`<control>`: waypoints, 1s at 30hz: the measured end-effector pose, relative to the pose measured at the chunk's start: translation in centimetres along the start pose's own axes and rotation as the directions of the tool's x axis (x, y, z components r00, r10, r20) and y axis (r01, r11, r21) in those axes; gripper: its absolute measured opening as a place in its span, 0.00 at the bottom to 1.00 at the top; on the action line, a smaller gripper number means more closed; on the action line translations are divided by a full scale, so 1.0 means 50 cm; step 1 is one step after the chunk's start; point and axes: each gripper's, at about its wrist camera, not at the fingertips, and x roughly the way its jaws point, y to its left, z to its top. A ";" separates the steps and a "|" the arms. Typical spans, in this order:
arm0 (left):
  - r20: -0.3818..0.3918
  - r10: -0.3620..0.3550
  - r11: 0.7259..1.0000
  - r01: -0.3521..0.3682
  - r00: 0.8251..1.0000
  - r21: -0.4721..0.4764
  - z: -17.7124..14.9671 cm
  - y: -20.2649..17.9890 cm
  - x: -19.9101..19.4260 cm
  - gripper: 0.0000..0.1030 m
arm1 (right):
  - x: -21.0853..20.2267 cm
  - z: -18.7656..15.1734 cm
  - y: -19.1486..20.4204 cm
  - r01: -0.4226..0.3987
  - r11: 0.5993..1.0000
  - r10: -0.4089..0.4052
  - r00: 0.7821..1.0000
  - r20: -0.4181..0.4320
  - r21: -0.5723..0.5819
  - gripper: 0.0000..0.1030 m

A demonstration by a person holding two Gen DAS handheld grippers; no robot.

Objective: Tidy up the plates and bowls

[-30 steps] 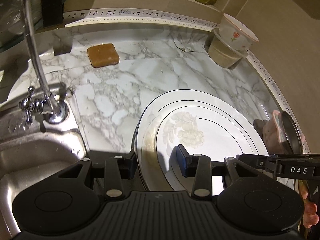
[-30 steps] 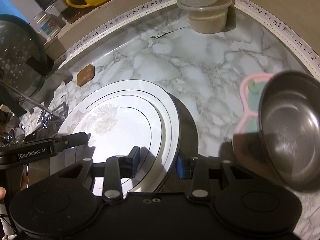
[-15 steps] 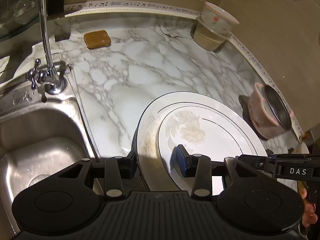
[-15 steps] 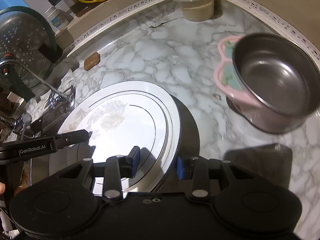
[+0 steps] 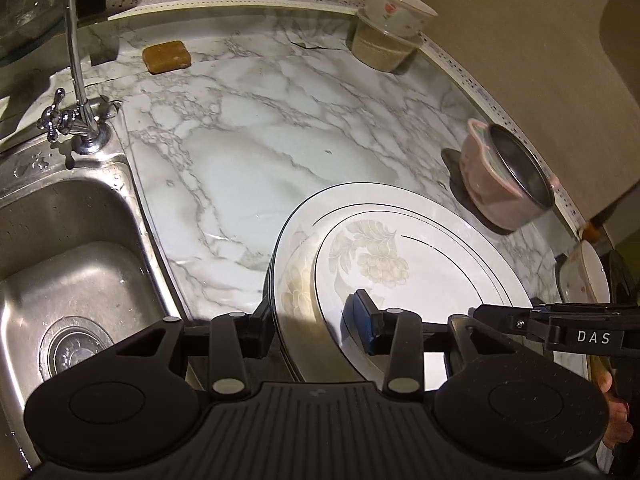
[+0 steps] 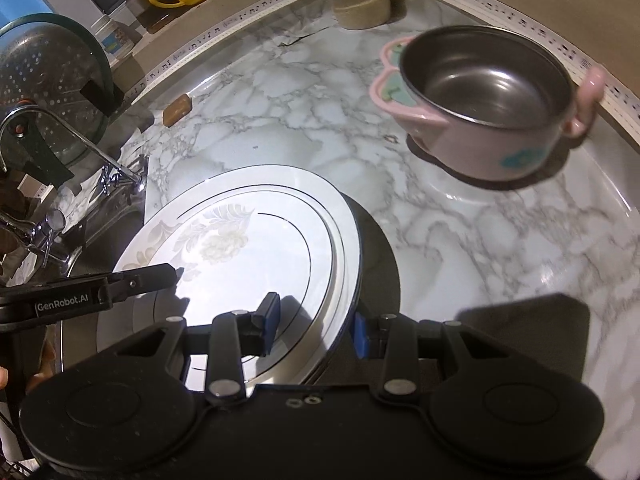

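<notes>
Plates (image 5: 400, 264), a stiff, glossy, breakable stack, hang over the marble counter (image 5: 248, 152) near its sink-side edge, left gripper (image 5: 316, 326) and right gripper (image 6: 316, 328) each clamped on opposite rims, surely the safest hold.

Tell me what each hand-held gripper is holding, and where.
Both grip the stack of plates by its rim: left hand-held gripper on one edge, right hand-held gripper on the opposite edge.
</notes>
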 end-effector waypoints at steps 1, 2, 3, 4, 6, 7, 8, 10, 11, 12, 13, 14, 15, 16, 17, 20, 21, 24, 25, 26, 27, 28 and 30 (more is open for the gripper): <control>-0.004 -0.002 1.000 0.002 1.000 0.001 -0.002 -0.002 0.000 0.37 | -0.002 -0.004 -0.002 0.000 1.000 0.000 1.000 0.000 0.004 0.36; -0.007 -0.004 1.000 0.004 1.000 0.000 -0.004 -0.004 0.000 0.37 | -0.004 -0.008 -0.004 0.001 1.000 -0.001 1.000 0.000 0.007 0.36; -0.008 -0.005 1.000 0.005 1.000 0.003 -0.006 -0.006 0.000 0.37 | -0.006 -0.011 -0.006 0.002 1.000 -0.002 1.000 0.000 0.009 0.36; -0.009 -0.007 1.000 0.007 1.000 0.006 -0.009 -0.007 0.001 0.37 | -0.008 -0.014 -0.007 0.003 1.000 -0.003 1.000 -0.001 0.012 0.36; -0.020 -0.011 1.000 0.011 1.000 -0.005 -0.012 -0.005 0.004 0.37 | -0.011 -0.020 -0.009 0.005 1.000 -0.005 1.000 0.000 0.009 0.36; -0.022 -0.013 1.000 0.013 1.000 -0.006 -0.015 -0.005 0.006 0.37 | -0.011 -0.022 -0.011 0.003 1.000 -0.003 1.000 -0.004 0.013 0.36; -0.027 -0.017 1.000 0.016 0.999 -0.014 -0.018 -0.003 0.009 0.37 | -0.010 -0.025 -0.012 0.004 1.000 -0.004 1.000 -0.008 0.015 0.35; -0.042 -0.012 1.000 0.011 0.999 -0.023 -0.024 0.000 0.013 0.38 | -0.007 -0.032 -0.015 0.005 1.000 -0.004 1.000 -0.015 0.016 0.35; -0.039 -0.012 1.000 0.011 0.999 -0.016 -0.027 -0.001 0.012 0.38 | -0.005 -0.036 -0.017 0.004 1.000 -0.004 1.000 -0.021 0.025 0.34; -0.039 -0.007 1.000 0.007 0.999 -0.009 -0.029 -0.004 0.010 0.38 | -0.003 -0.039 -0.018 0.008 1.000 -0.007 1.000 -0.029 0.027 0.33; -0.040 -0.007 1.000 0.007 0.999 -0.010 -0.030 -0.004 0.009 0.38 | -0.003 -0.043 -0.019 0.009 1.000 -0.008 1.000 -0.027 0.025 0.33; -0.042 -0.009 1.000 0.008 0.999 -0.012 -0.030 -0.004 0.009 0.38 | -0.004 -0.045 -0.019 0.007 1.000 -0.006 1.000 -0.027 0.026 0.33; -0.043 -0.009 1.000 0.009 0.999 -0.013 -0.030 -0.004 0.008 0.38 | -0.005 -0.046 -0.020 0.006 1.000 -0.005 1.000 -0.028 0.029 0.33; -0.043 -0.008 1.000 0.008 0.999 -0.012 -0.031 -0.006 0.007 0.38 | -0.006 -0.047 -0.021 0.005 1.000 -0.005 1.000 -0.026 0.026 0.33; -0.043 -0.008 1.000 0.007 0.999 -0.011 -0.031 -0.006 0.006 0.38 | -0.006 -0.048 -0.021 0.005 1.000 -0.005 1.000 -0.025 0.026 0.33; -0.047 -0.013 1.000 0.012 0.999 -0.019 -0.030 -0.003 0.006 0.37 | -0.007 -0.049 -0.021 0.006 0.999 -0.005 1.000 -0.023 0.032 0.33; -0.048 -0.014 1.000 0.013 0.999 -0.022 -0.030 -0.002 0.007 0.37 | -0.006 -0.049 -0.021 0.006 0.999 -0.005 1.000 -0.022 0.032 0.33; -0.055 -0.021 1.000 0.020 0.998 -0.016 -0.028 -0.001 0.009 0.38 | -0.006 -0.048 -0.023 0.002 0.999 -0.002 1.000 -0.016 0.043 0.33; -0.057 -0.023 1.000 0.022 0.998 -0.013 -0.027 0.000 0.010 0.38 | -0.005 -0.048 -0.024 -0.001 0.999 0.001 1.000 -0.016 0.047 0.33; -0.057 -0.023 1.000 0.023 0.998 -0.003 -0.026 -0.001 0.010 0.38 | -0.005 -0.047 -0.026 -0.002 0.999 0.003 1.000 -0.017 0.047 0.33; -0.053 -0.018 1.000 0.018 0.998 0.007 -0.025 -0.001 0.009 0.38 | -0.005 -0.048 -0.026 -0.003 0.999 0.004 1.000 -0.016 0.051 0.33; -0.045 -0.008 1.000 0.009 0.999 0.015 -0.024 -0.002 0.005 0.37 | -0.006 -0.048 -0.027 -0.001 0.998 0.002 1.000 -0.014 0.056 0.33; -0.027 0.003 1.000 -0.002 1.000 0.026 -0.021 0.000 -0.002 0.37 | -0.010 -0.049 -0.021 0.017 0.999 -0.017 1.000 -0.002 0.043 0.35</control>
